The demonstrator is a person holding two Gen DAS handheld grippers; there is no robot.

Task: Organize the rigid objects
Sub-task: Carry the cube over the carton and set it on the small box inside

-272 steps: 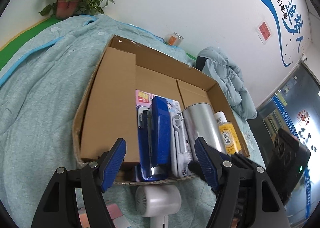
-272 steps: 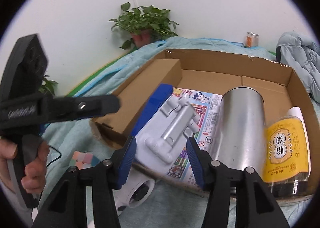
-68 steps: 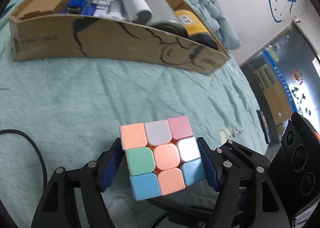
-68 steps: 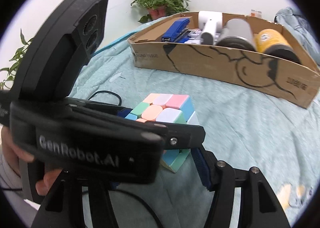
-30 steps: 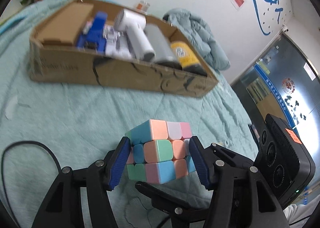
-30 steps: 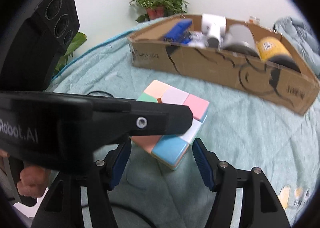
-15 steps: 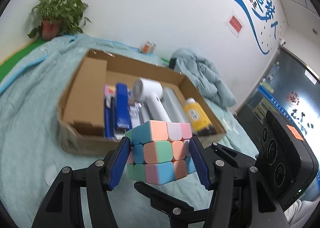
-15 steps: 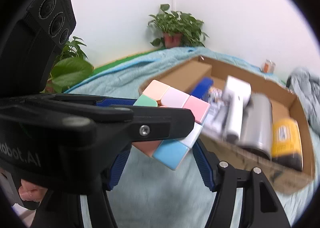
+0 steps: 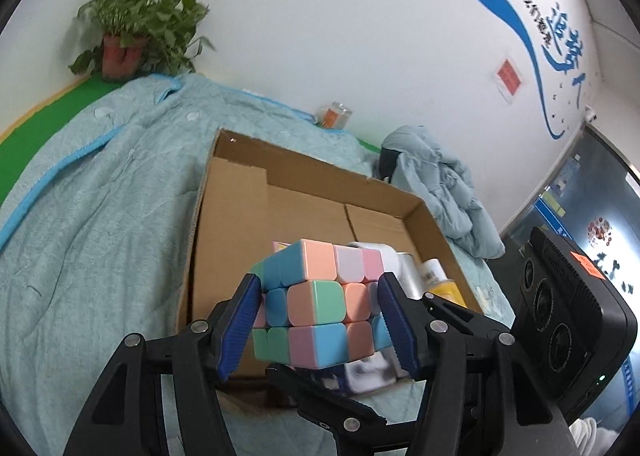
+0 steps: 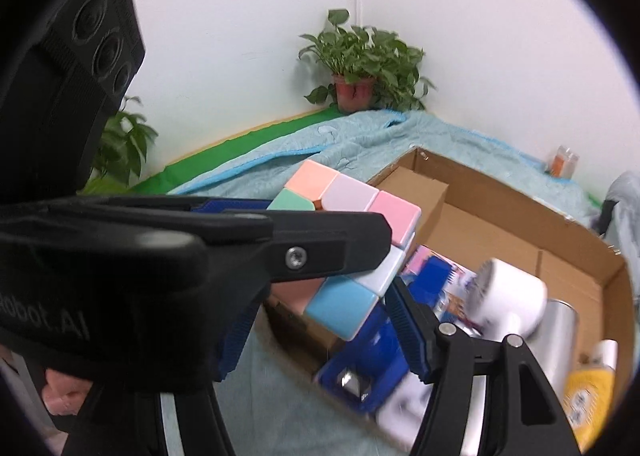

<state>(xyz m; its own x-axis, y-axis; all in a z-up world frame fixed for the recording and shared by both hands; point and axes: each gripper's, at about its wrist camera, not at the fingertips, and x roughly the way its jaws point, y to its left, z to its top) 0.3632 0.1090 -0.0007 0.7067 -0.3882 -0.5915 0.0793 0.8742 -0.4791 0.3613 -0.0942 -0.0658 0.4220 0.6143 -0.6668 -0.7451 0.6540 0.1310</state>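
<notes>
Two grippers, left gripper (image 9: pixel 318 330) and right gripper (image 10: pixel 320 336), both clamping pastel puzzle cube (image 9: pixel 320 296), above cardboard box (image 9: pixel 236 215)

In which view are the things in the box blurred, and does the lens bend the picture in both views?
Right wrist view: the dryer and the blue items in the box are smeared by motion, while the cube stays sharp. Left wrist view: mostly sharp, only the items under the cube are soft. Both views: fisheye curving, dark round corners.
</notes>
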